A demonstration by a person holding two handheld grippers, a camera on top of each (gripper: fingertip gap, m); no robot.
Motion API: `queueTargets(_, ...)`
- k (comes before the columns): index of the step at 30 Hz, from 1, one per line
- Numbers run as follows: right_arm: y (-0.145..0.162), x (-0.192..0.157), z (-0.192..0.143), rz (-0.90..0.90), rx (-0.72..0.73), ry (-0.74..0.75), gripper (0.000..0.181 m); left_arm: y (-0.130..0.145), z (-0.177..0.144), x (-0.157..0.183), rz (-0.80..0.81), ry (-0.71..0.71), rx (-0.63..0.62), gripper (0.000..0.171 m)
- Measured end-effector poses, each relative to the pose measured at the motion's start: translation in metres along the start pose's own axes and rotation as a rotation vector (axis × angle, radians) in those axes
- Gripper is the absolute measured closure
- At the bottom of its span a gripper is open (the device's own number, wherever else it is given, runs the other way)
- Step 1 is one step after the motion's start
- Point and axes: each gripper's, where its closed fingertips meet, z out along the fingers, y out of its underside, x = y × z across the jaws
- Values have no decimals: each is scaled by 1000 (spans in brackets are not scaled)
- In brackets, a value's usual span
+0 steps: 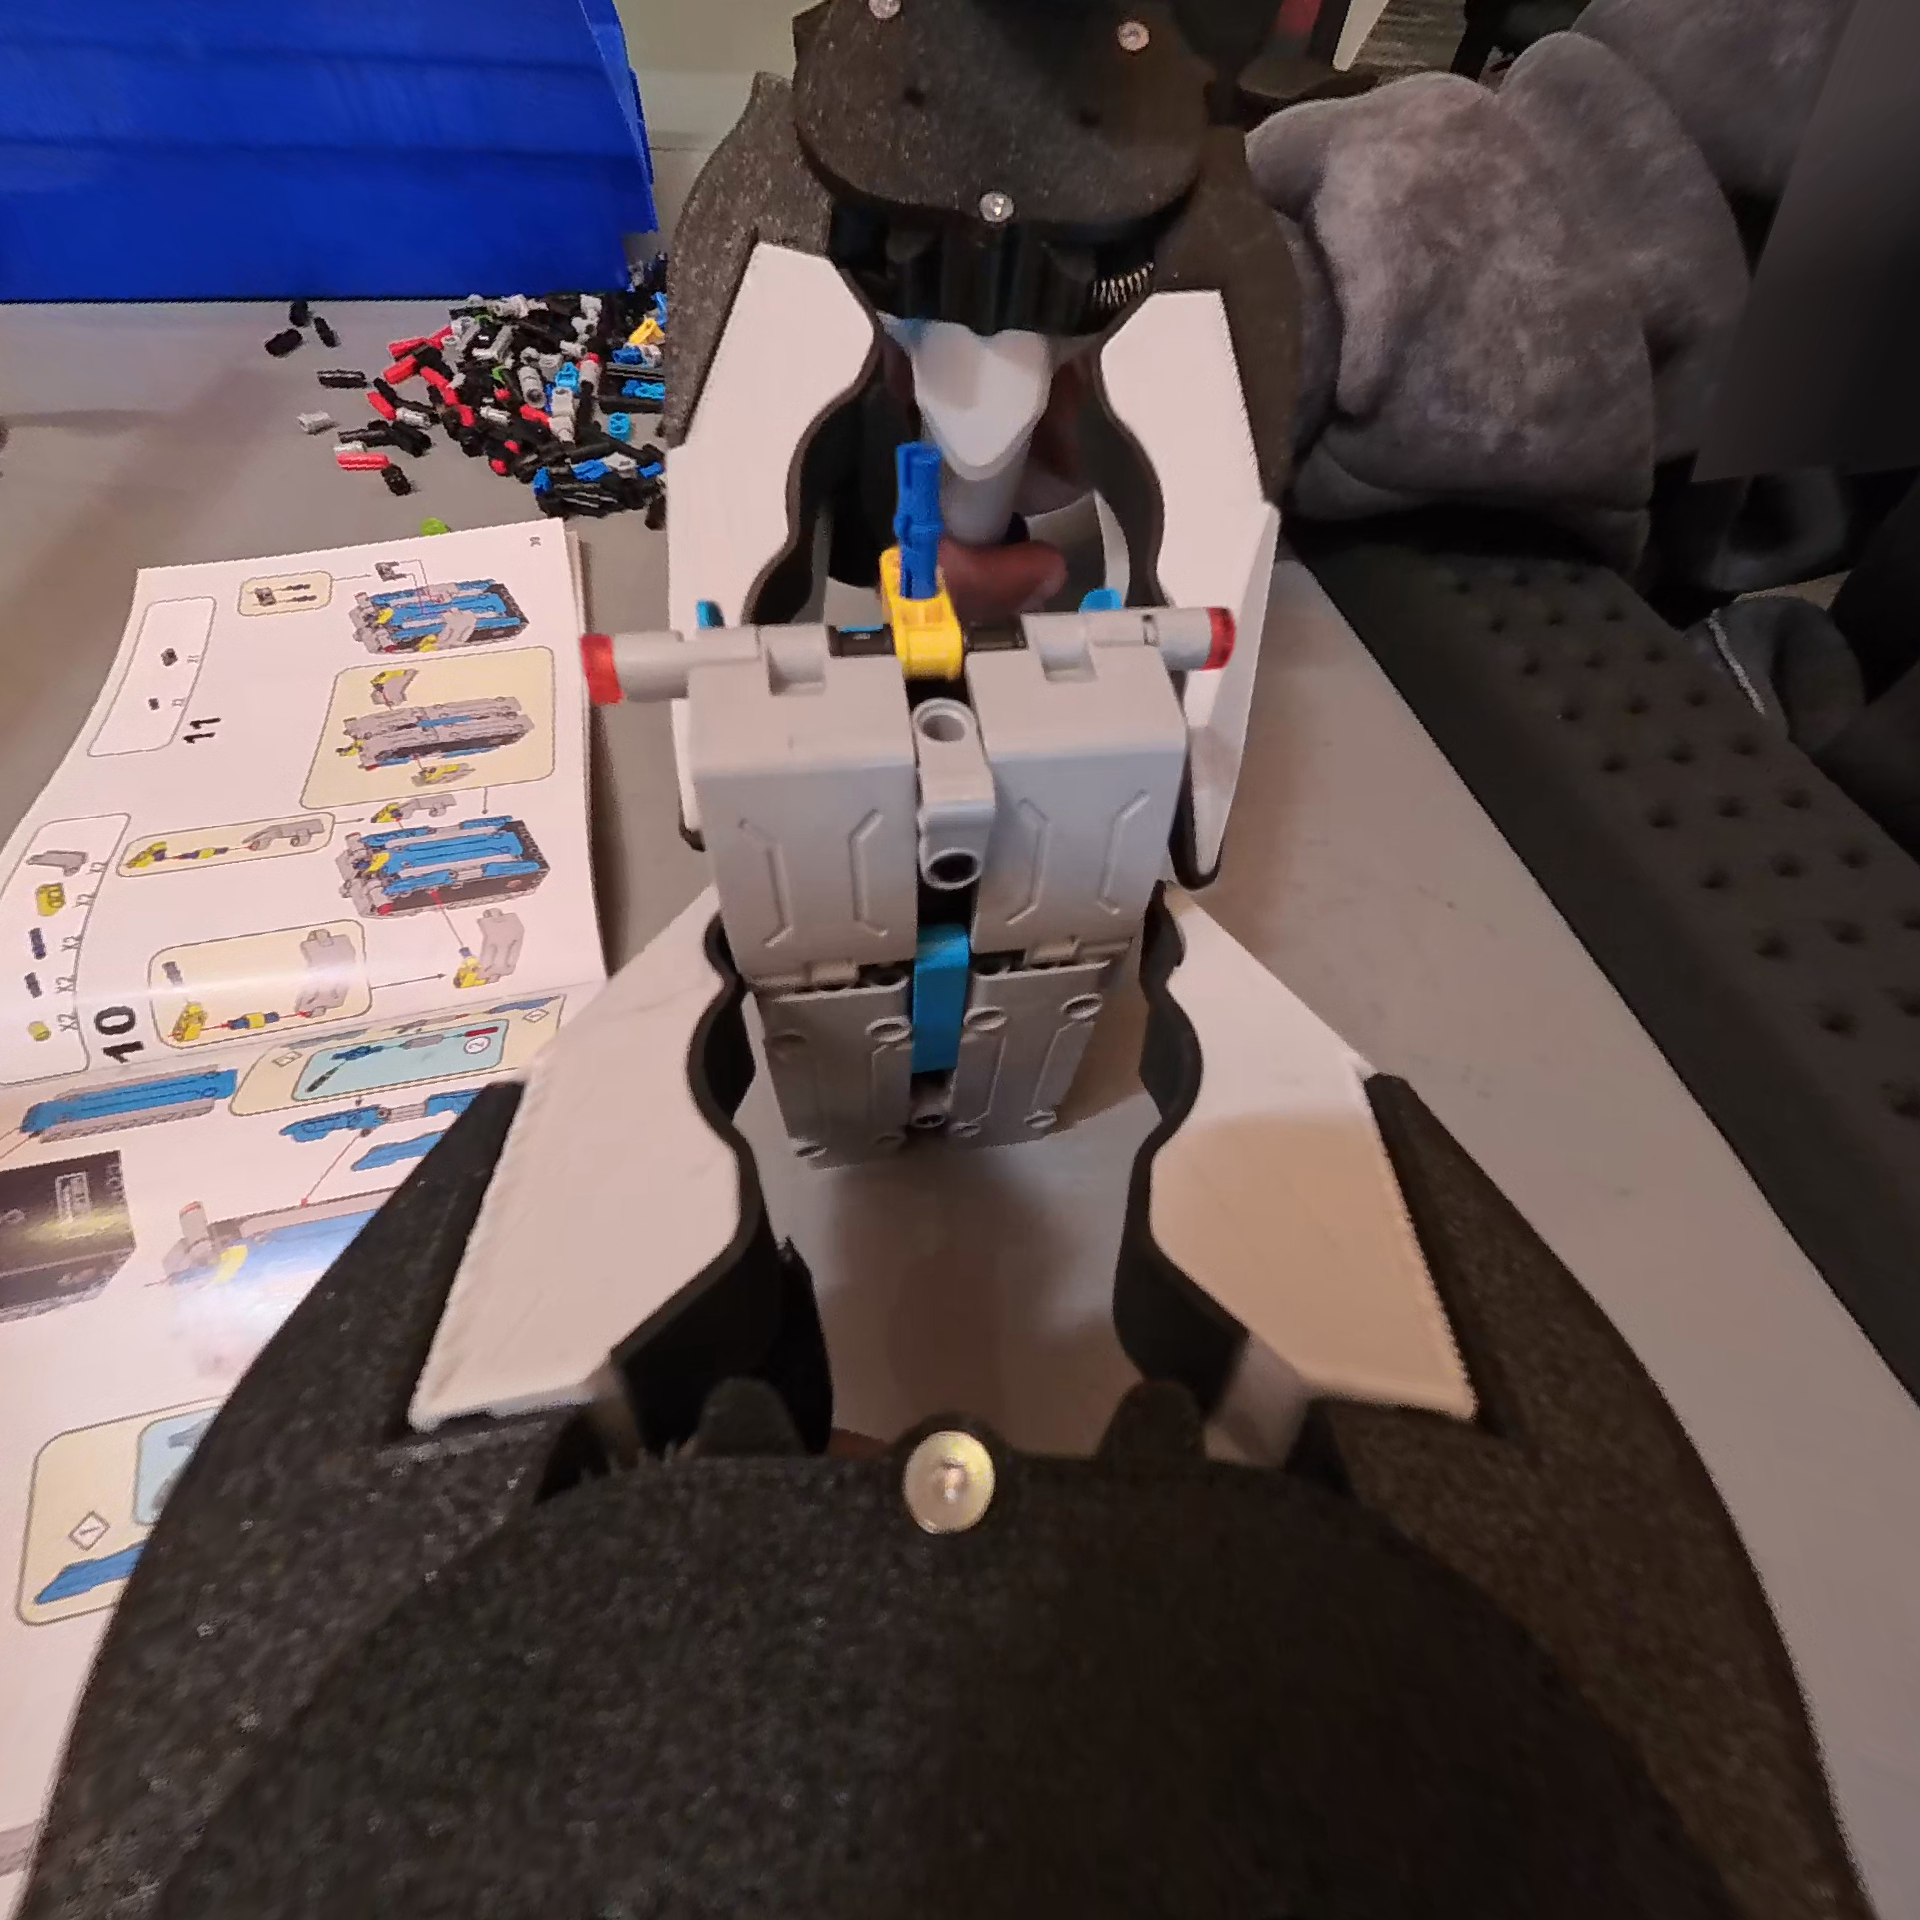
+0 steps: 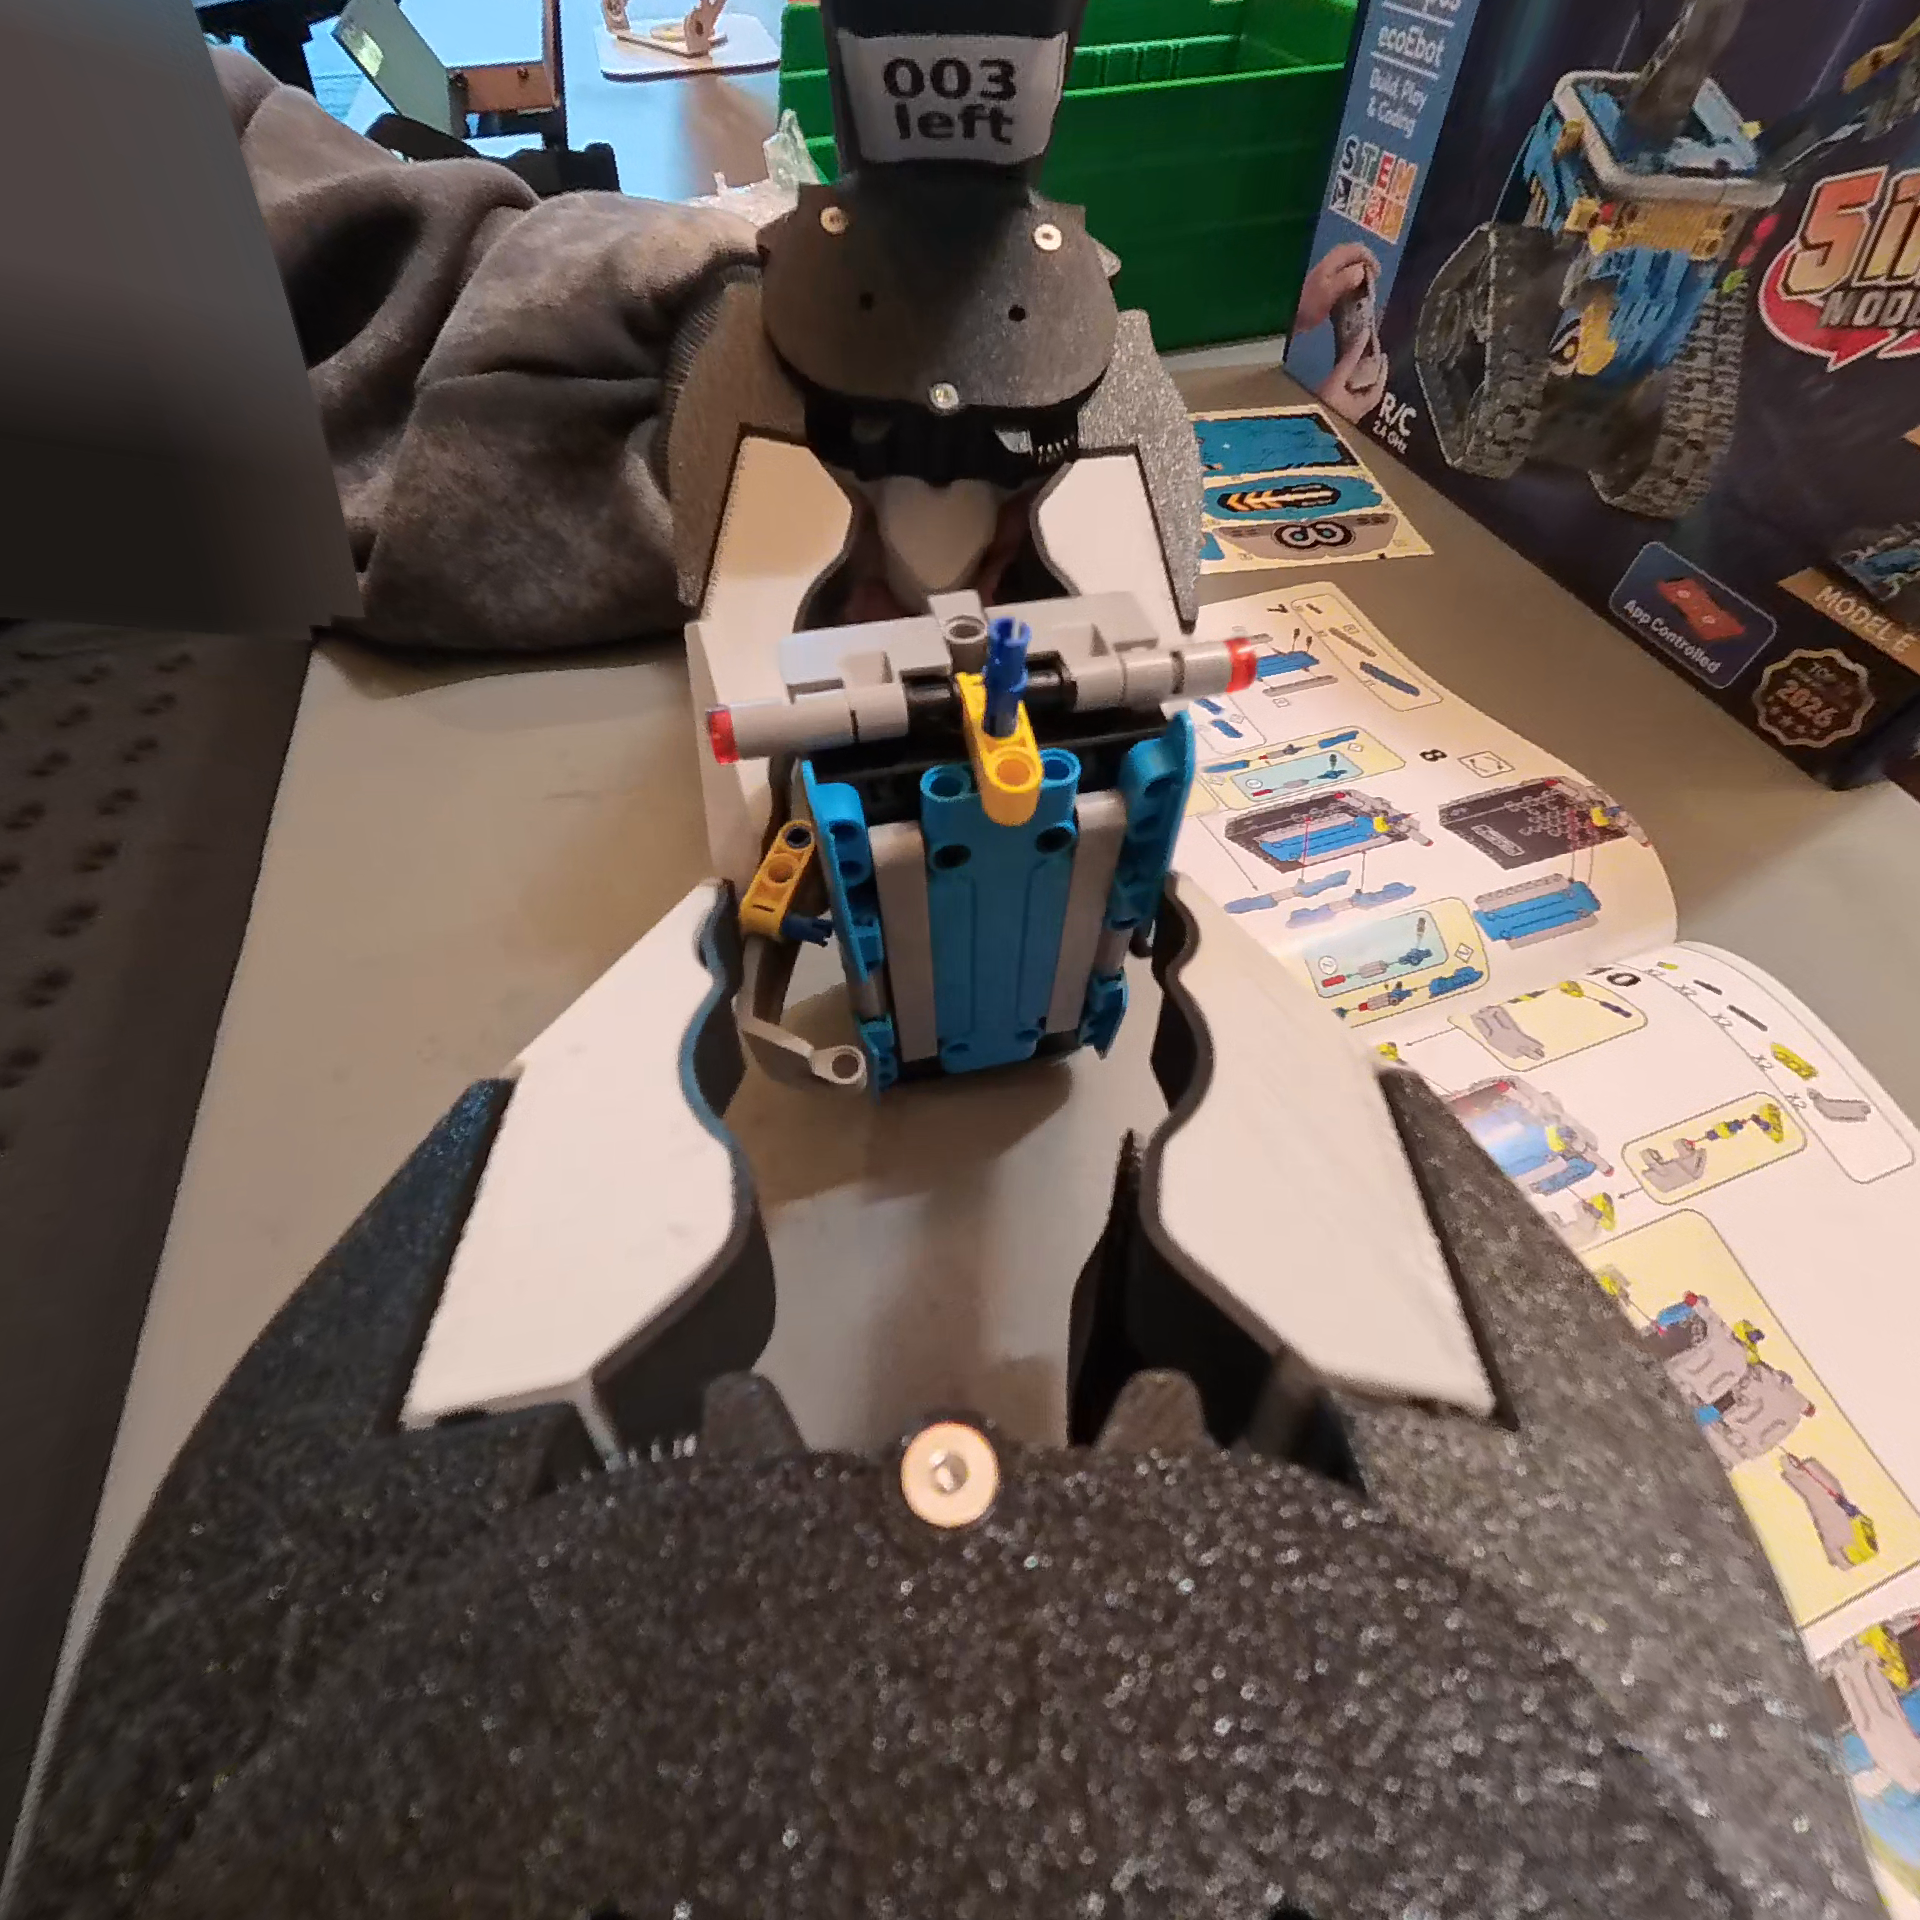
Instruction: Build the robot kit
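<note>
Here the left tool [image 1: 935, 997] and the right tool [image 2: 940, 935] face each other nose to nose, and each has its two fingers pressed against opposite sides of one brick model [image 1: 831, 821]: the left on the lower half, the right higher up. The model stands on end over the bare strip of bench [image 1: 1403, 831] between the open instruction booklet [image 1: 312, 831] and the bench edge that meets a black perforated mat [image 1: 1714, 779]. A blue pin [image 1: 917, 499] sticks out of a yellow connector [image 1: 920, 623] at the model's top, just above a grey axle with red ends [image 1: 644, 655].

The likely trouble is two grips on a pressed-together build. If the tools pull or twist against each other, panels could pop apart. The smooth sides may also slide through the pads, and a dropped piece near that edge could roll off onto the mat. The blue pin looks only partly seated and could be knocked askew.

A pile of loose parts [image 1: 520, 405] lies toward the far bench edge by a blue bin [image 1: 312, 135], and a printed box [image 2: 1662, 312] stands at the opposite side.

Whether the model's foot touches the bench or hangs just above it cannot be told. The far fingertips of each tool are hidden behind the model, and a grey garment [image 1: 1507, 260] covers whatever lies beyond
</note>
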Motion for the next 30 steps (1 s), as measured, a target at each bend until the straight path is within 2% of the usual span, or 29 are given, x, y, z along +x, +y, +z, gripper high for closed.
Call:
queueTargets(13,-1,1,1,16,1,19,104,9,-3,-5,21,-95,-43,92)
queueTargets(19,0,1,0,14,-5,22,104,8,-37,-8,0,-259,-57,90)
queueTargets(22,-1,1,0,18,-4,20,104,7,-49,12,-4,-299,-53,108)
queueTargets(26,-1,0,0,26,3,14,104,23,-33,48,-29,-264,-120,111)
queueTargets(30,-1,1,0,30,2,16,103,21,-17,48,-33,-292,-141,114)
